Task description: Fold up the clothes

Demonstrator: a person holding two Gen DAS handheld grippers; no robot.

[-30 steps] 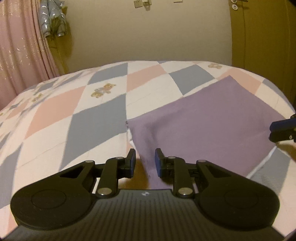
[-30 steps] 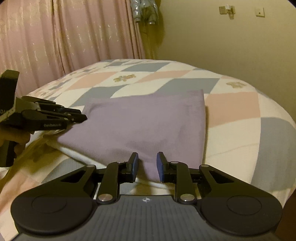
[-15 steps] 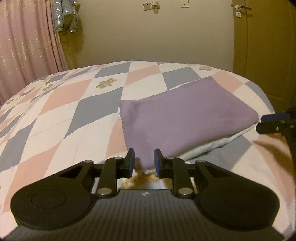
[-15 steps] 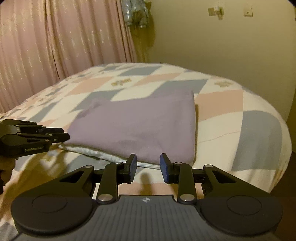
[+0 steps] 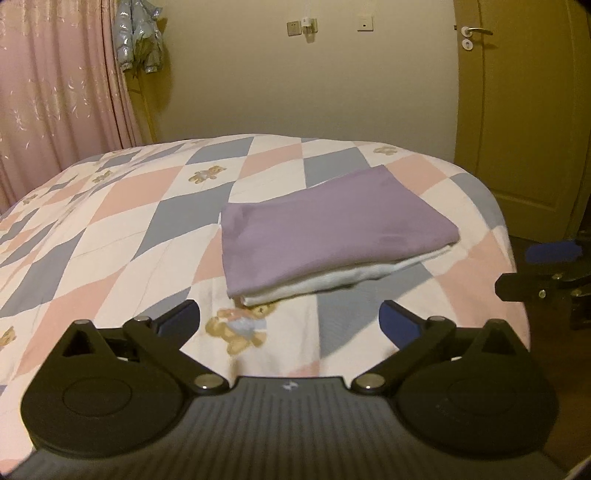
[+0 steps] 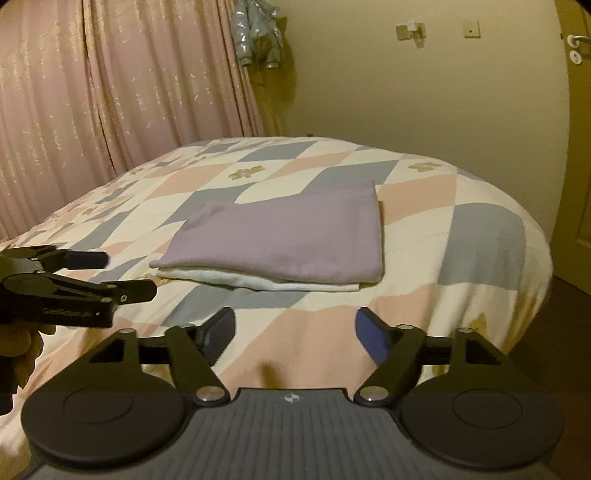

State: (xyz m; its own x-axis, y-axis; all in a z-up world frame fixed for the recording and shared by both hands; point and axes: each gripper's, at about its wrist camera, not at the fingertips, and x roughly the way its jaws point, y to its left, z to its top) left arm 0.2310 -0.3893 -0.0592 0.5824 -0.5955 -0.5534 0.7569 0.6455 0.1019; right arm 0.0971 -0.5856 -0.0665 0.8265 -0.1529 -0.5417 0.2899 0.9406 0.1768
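Both tools hang over the near edge of the bed with their jaws opening and nothing between them. Seen from its own camera, the left tool has its blue-padded fingers spread wide over a teddy-bear print on the quilt; the right tool is spread somewhat less, over a pink patch of the same quilt. The folded clothes lie on the bed beyond both tools, apart from them: a purple layer on top with a white layer showing along its near edge, squared into a flat rectangle. In the right wrist view the left tool shows at the left edge, side-on, with embossed lettering along its black arm that is too small and blurred to read, and part of a hand below it. In the left wrist view the right tool appears at the right edge, past the corner of the bed. A small pale mark sits centred on each tool's ribbed body; it cannot be read as a brand. Behind the bed hang pink curtains and a silvery padded jacket, with wall plates and a door to the right.
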